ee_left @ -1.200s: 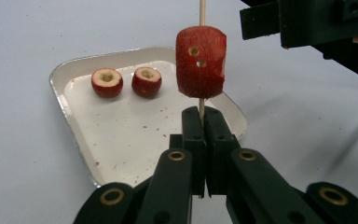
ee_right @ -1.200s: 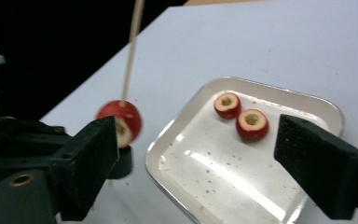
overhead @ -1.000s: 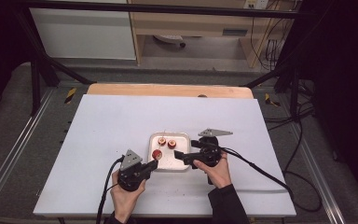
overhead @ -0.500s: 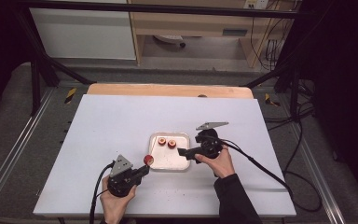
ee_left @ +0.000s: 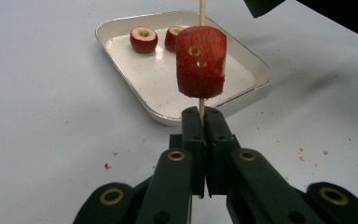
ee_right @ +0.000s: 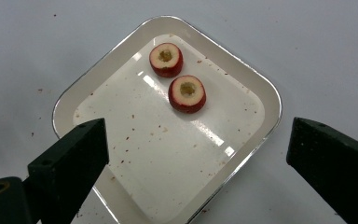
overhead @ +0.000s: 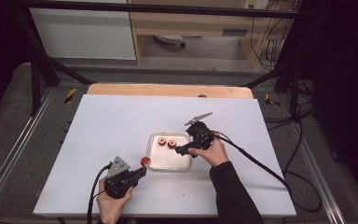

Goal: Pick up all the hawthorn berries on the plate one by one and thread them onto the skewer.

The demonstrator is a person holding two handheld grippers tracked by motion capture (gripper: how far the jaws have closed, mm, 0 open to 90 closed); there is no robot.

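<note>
My left gripper (ee_left: 201, 116) is shut on a thin wooden skewer (ee_left: 202, 10) that stands upright. A red cored fruit piece (ee_left: 200, 63) is threaded on the skewer just above the jaws. From above, the left gripper (overhead: 141, 171) holds that fruit piece (overhead: 145, 162) at the near-left corner of the white tray (overhead: 168, 164). My right gripper (ee_right: 196, 154) hangs open above the tray (ee_right: 271, 95), nothing between its jaws. Two more cored red fruit pieces (ee_right: 166, 59) (ee_right: 187, 93) lie in the tray's far part. In the high view the right gripper (overhead: 182, 149) is over the tray's right side.
The tray sits mid-table on a white tabletop (overhead: 102, 126) dotted with small red crumbs. A wooden board edge (overhead: 168, 89) runs along the table's far side. Cables trail from both grippers toward the near edge and the right.
The left hand has drawn back toward the near-left with the skewer and fruit piece. The right gripper has moved away from the left one, farther back over the tray.
</note>
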